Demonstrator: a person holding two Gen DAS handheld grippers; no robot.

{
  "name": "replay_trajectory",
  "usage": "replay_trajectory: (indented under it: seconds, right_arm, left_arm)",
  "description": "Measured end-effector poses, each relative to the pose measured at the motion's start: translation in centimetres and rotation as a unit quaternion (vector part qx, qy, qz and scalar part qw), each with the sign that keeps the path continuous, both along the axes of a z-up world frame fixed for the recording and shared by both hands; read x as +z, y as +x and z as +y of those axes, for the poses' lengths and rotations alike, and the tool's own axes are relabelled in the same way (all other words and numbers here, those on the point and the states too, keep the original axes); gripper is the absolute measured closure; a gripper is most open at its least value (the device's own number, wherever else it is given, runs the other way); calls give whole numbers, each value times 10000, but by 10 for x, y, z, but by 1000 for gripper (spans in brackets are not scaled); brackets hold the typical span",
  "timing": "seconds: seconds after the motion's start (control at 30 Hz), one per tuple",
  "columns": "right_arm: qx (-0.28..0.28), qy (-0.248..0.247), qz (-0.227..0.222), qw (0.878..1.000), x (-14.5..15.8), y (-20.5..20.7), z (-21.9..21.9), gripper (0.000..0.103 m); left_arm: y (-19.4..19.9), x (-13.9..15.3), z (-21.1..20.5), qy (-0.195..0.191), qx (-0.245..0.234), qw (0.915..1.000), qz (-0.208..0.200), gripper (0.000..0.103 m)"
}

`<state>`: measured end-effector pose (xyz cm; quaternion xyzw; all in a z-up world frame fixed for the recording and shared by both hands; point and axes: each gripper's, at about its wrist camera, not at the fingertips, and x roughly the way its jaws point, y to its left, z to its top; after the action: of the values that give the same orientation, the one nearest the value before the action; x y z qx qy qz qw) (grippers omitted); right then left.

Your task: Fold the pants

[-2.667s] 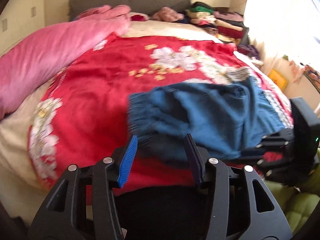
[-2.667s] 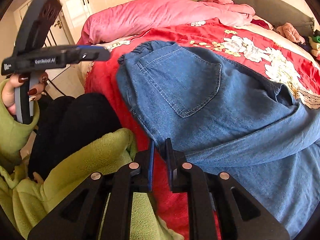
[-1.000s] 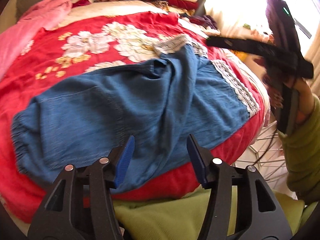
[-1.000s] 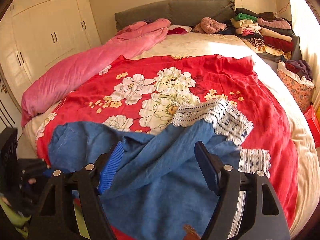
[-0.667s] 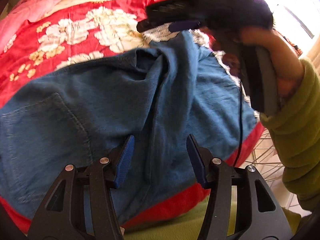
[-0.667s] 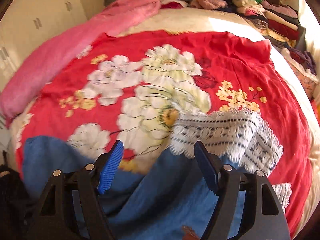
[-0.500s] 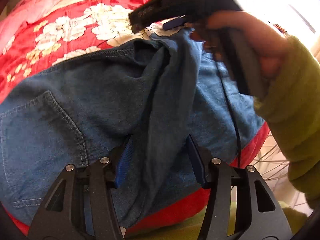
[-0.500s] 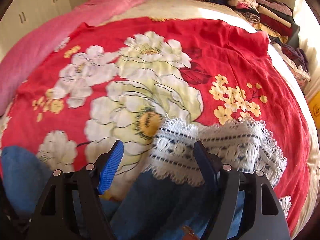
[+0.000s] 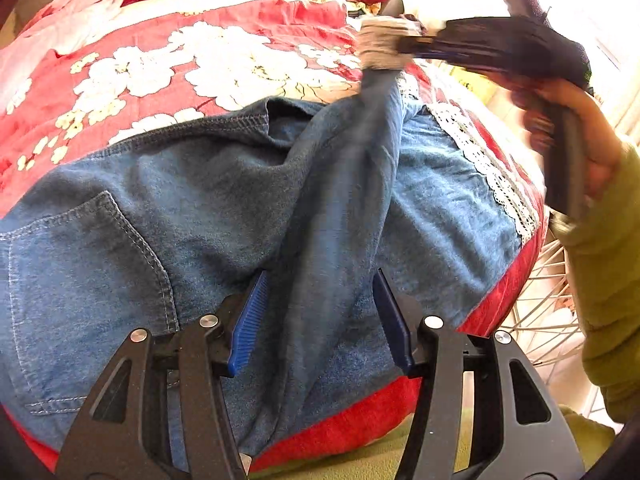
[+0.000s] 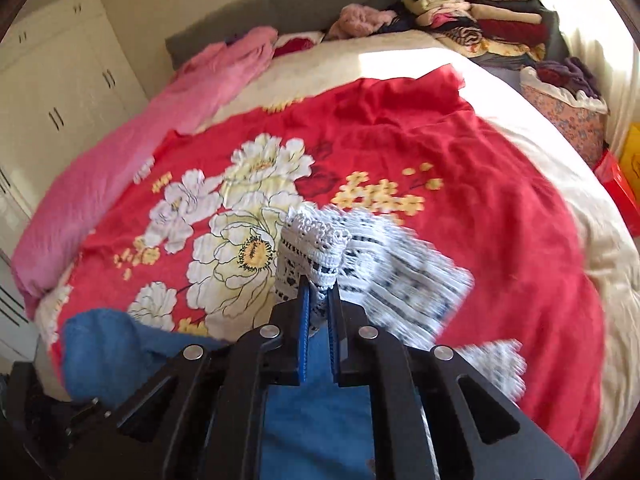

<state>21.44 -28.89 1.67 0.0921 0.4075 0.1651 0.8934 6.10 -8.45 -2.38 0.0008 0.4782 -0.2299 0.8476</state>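
Note:
Blue denim pants (image 9: 160, 200) with white lace hems lie spread on a red floral blanket (image 9: 240, 60). My right gripper (image 10: 318, 296) is shut on the lace hem (image 10: 316, 240) of one leg. In the left wrist view the right gripper (image 9: 404, 46) holds that hem (image 9: 378, 48) above the bed, and the leg hangs from it in a taut ridge. My left gripper (image 9: 318, 316) is open low over the pants near the bed's edge. The lower end of that ridge runs between its blue pads (image 9: 246, 320), and they do not press on it.
A pink quilt (image 10: 120, 148) lies along the bed's left side. Folded clothes (image 10: 480, 8) are stacked at the headboard, with a floral basket (image 10: 568, 116) beside the bed. White wardrobes (image 10: 52, 92) stand on the left. A green sleeve (image 9: 608, 280) and a wire rack (image 9: 540, 300) are at the right.
The right gripper closed on the lace hem and lifted it, pulling the leg up into a ridge. The left gripper came in lower over the pants.

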Motion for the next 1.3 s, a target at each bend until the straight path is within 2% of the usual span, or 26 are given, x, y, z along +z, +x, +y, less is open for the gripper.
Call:
replay_trajectory:
  seconds: [0.07, 0.13, 0.23, 0.4, 0.5, 0.7, 0.73, 0.77, 0.83, 0.9, 0.93, 0.97, 1.0, 1.17, 1.3]
  right_arm:
    - [-107, 11, -79, 9999, 7, -18, -17, 96]
    - [-208, 114, -101, 9997, 12, -40, -34, 96]
    - [-305, 246, -39, 9992, 11, -68, -52, 96]
    - [-388, 486, 273, 9977, -2, -113, -72, 96]
    - [-437, 608, 546, 9957, -19, -137, -76, 95]
    - [-647, 848, 1073, 9885, -53, -150, -87, 92]
    - [-690, 931, 1122, 9869, -56, -152, -90, 87]
    - [-720, 935, 1136, 9865, -57, -153, -92, 76]
    - [-820, 944, 1090, 9861, -56, -154, -98, 66]
    - [-879, 1018, 1051, 9853, -56, -152, -102, 66]
    - [-868, 1017, 1018, 9858, -55, -152, -104, 72]
    - [-871, 982, 1001, 9863, -54, -151, -104, 90]
    - [-846, 927, 978, 9873, -52, -151, -104, 93]
    - [-670, 590, 816, 9927, -38, -165, -103, 93]
    - [-757, 451, 1073, 9903, -54, -169, -104, 93]
  left_arm:
    - [-1, 1, -1, 79, 6, 10000, -53, 59]
    - [-1, 1, -4, 182, 21, 9997, -129, 86]
    - [-1, 7, -3, 179, -55, 9995, -262, 100]
    - [-6, 15, 1, 340, -151, 9980, -509, 101]
    - [-9, 14, 2, 415, -163, 9977, -502, 101]
    - [-19, 6, -8, 637, -344, 9963, -472, 101]
    - [-20, 5, -9, 692, -365, 9959, -465, 101]
    - [-20, 4, -11, 738, -373, 9955, -459, 101]
    - [-20, 3, -11, 753, -355, 9955, -444, 101]
    - [-21, 3, -10, 756, -345, 9955, -455, 101]
    - [-22, 4, -10, 759, -342, 9955, -462, 101]
    - [-23, 4, -10, 760, -343, 9954, -466, 101]
    - [-25, 6, -10, 777, -354, 9952, -481, 101]
    - [-33, 11, -10, 859, -413, 9941, -516, 101]
    - [-39, 9, -12, 976, -517, 9927, -482, 101]
